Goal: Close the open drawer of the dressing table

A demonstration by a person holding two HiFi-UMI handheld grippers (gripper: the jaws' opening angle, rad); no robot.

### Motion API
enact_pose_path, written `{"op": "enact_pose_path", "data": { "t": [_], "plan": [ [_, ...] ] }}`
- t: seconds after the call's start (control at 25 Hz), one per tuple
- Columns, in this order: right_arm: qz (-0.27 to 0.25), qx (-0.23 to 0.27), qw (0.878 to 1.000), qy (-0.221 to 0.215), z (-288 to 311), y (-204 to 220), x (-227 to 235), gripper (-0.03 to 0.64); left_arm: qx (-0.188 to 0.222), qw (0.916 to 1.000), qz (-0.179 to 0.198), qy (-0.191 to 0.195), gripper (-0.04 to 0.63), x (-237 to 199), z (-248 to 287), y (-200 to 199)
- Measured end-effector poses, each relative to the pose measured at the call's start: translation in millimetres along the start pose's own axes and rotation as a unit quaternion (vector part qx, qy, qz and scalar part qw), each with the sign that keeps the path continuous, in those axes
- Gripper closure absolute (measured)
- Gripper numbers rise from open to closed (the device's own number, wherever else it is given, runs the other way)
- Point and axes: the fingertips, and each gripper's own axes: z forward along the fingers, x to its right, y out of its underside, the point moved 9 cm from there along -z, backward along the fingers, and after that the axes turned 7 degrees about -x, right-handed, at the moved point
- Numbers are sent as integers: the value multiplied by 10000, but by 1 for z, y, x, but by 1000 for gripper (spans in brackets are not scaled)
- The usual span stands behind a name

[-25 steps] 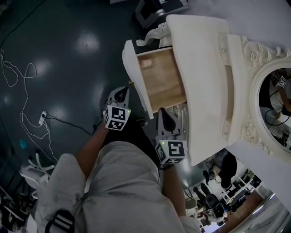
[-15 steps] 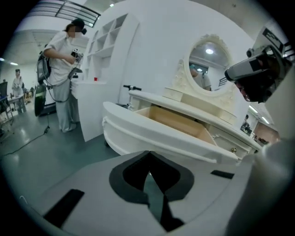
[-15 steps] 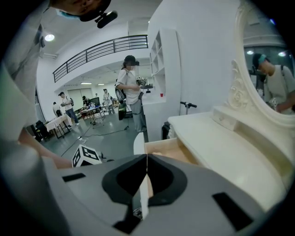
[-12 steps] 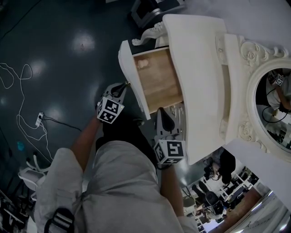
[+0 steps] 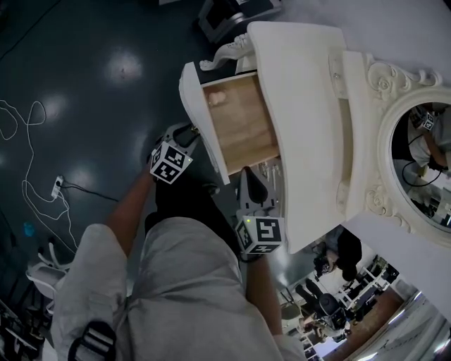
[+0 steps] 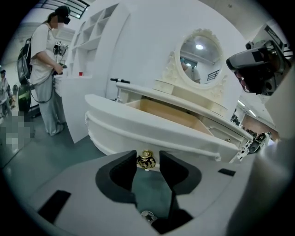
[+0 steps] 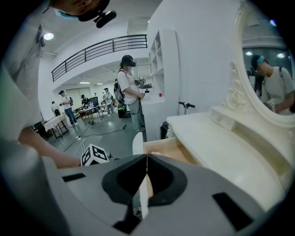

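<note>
The white dressing table (image 5: 303, 106) has its drawer (image 5: 236, 120) pulled out, and the wooden bottom shows. The curved white drawer front (image 6: 152, 133) carries a small brass knob (image 6: 146, 160). My left gripper (image 6: 148, 159) sits at that knob. Its jaws have just been opening and now stand open, one on each side of the knob, with a gap between pads and knob. In the head view the left gripper (image 5: 189, 132) is at the drawer front's near end. My right gripper (image 5: 248, 174) hangs beside the drawer's right corner, and this right gripper (image 7: 146, 159) is shut on nothing.
An oval mirror (image 5: 423, 162) in a carved frame stands on the table's back. A white cable (image 5: 35, 190) trails over the dark floor at left. A black case (image 5: 225, 14) lies beyond the table. A person (image 6: 44, 73) stands by a white shelf unit.
My left gripper has moved away from my body up to the drawer front's knob. The right gripper has kept its place.
</note>
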Motion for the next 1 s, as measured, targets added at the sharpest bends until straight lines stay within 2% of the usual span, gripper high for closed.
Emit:
{"op": "enact_pose_path", "data": {
  "t": [0.2,0.4,1.0],
  "plan": [
    [20,2,10000,48,-2,1,1,601,-87,9999,-18,-99,461,-3,3,2],
    [-12,-8,10000,32,-1,0,-2,601,-4,9999,-71,-122,465,-2,3,4],
    [-38,54,10000,-67,-8,9,8,601,-91,9996,18,-277,469,5,3,3]
  ]
}}
